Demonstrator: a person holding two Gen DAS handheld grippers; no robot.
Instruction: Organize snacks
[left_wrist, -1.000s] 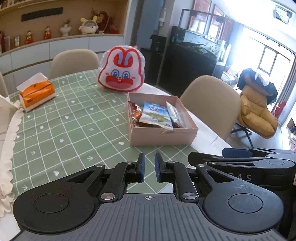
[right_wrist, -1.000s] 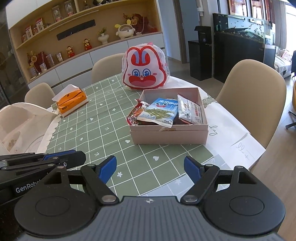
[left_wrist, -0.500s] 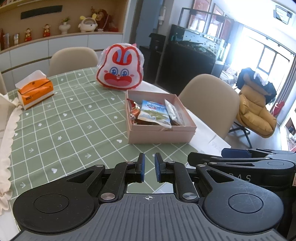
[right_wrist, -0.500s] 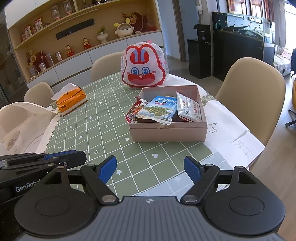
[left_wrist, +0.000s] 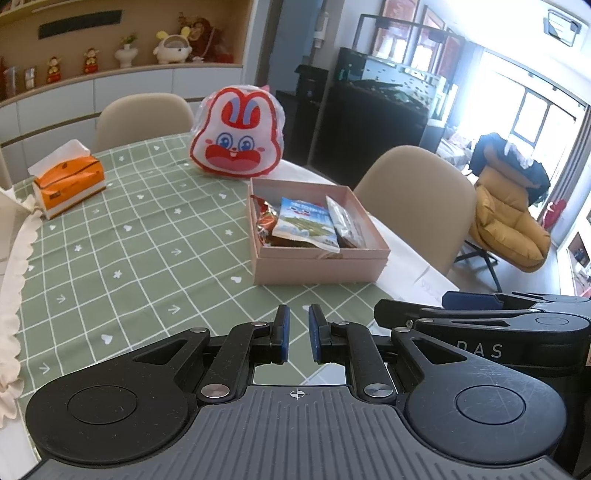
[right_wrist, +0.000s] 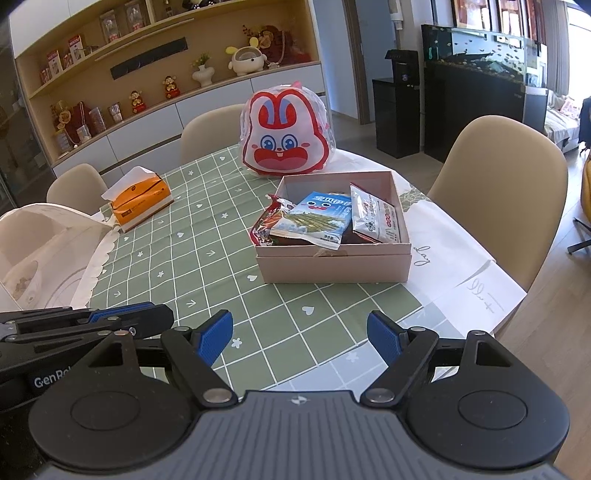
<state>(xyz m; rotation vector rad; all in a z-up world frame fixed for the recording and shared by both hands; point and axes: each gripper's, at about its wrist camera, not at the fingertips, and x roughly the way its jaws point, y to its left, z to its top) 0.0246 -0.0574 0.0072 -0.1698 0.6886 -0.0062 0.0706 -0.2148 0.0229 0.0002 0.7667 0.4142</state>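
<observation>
An open pink cardboard box (left_wrist: 317, 269) (right_wrist: 332, 266) stands on the green checked tablecloth (left_wrist: 129, 251), ahead of both grippers. Inside it lie a blue-and-white snack packet (left_wrist: 304, 223) (right_wrist: 317, 219), a red packet (left_wrist: 266, 221) (right_wrist: 266, 225) and a white packet (left_wrist: 343, 221) (right_wrist: 373, 218). Behind the box a rabbit-face bag (left_wrist: 238, 136) (right_wrist: 286, 138) stands upright. My left gripper (left_wrist: 298, 317) is shut with nothing between its pads. My right gripper (right_wrist: 300, 321) is open and empty. Both hover side by side short of the box.
An orange tissue box (left_wrist: 70, 182) (right_wrist: 142, 199) sits at the far left of the table. A white frilled cover (right_wrist: 37, 240) lies at the left edge. Beige chairs (right_wrist: 498, 177) ring the table. The table's right edge (right_wrist: 509, 306) is close to the box.
</observation>
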